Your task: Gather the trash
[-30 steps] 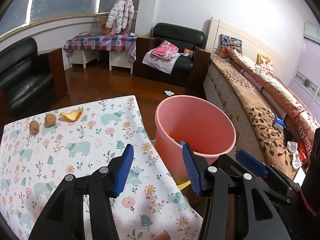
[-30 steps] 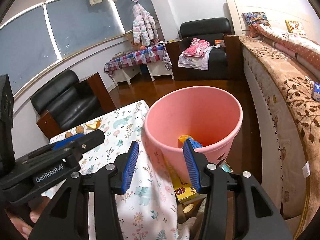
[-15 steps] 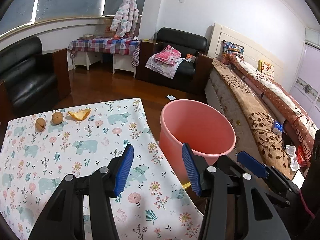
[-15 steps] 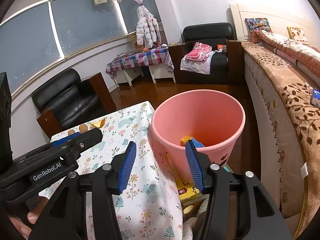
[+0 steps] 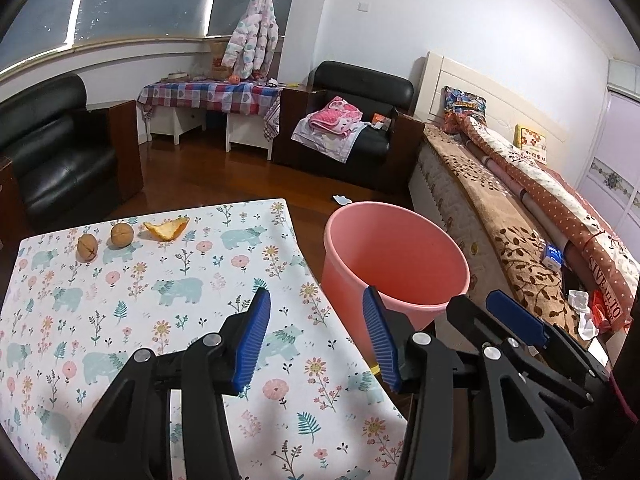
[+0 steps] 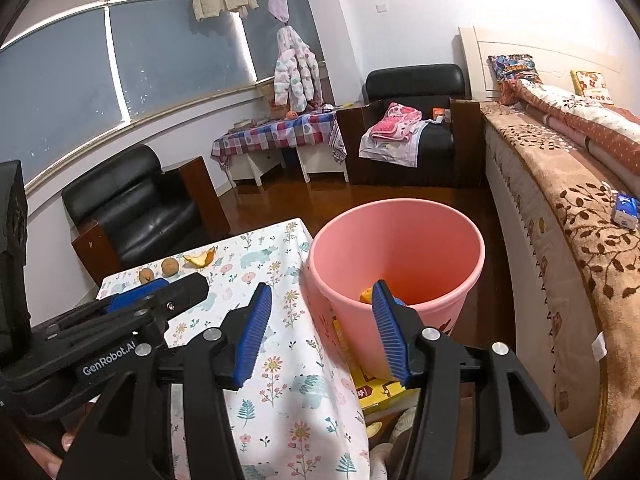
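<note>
A pink bucket (image 5: 394, 264) stands on the floor at the table's right edge; it also shows in the right wrist view (image 6: 396, 256) with orange scraps (image 6: 366, 294) at its bottom. An orange peel (image 5: 166, 229) and two walnuts (image 5: 122, 234) (image 5: 87, 246) lie at the far side of the floral tablecloth (image 5: 140, 300); the peel (image 6: 199, 259) and walnuts (image 6: 170, 266) also show in the right wrist view. My left gripper (image 5: 316, 338) is open and empty above the table's near right part. My right gripper (image 6: 322, 330) is open and empty near the bucket's near rim.
A bed (image 5: 520, 236) with blankets runs along the right. A black sofa (image 5: 52, 152) stands far left, a black armchair with pink cloth (image 5: 344, 124) at the back. A yellow box (image 6: 372, 394) lies on the floor under the bucket's near side.
Both grippers have drawn back and up from the bucket, so the table and bucket look farther away. Both stay open and empty.
</note>
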`<act>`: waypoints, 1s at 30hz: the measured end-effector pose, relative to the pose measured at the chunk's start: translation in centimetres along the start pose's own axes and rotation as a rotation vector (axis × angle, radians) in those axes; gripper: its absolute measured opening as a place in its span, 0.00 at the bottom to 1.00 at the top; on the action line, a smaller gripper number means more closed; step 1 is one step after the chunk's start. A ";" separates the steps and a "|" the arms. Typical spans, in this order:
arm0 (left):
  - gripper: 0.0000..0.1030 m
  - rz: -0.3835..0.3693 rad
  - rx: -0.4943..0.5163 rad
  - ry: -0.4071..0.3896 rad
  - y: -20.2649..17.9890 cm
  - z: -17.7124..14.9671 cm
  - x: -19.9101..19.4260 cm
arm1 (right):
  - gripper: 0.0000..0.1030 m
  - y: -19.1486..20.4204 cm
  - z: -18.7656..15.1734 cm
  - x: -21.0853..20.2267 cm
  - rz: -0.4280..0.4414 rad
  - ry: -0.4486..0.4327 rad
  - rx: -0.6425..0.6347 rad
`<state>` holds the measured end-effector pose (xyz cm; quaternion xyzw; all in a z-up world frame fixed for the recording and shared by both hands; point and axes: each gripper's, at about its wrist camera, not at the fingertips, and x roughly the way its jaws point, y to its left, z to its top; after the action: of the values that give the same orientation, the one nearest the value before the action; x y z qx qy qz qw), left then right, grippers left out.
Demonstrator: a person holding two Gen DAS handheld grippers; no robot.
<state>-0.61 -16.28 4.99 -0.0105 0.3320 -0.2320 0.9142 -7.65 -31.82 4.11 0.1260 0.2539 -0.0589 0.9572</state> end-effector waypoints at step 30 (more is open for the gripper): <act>0.40 -0.002 -0.011 0.026 0.3 -1.4 0.6 | 0.52 0.0 -1.1 0.3 0.004 0.013 0.023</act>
<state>-0.89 -16.08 3.52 -0.0127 0.3449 -0.2314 0.9096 -7.91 -31.57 3.07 0.1380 0.2589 -0.0590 0.9542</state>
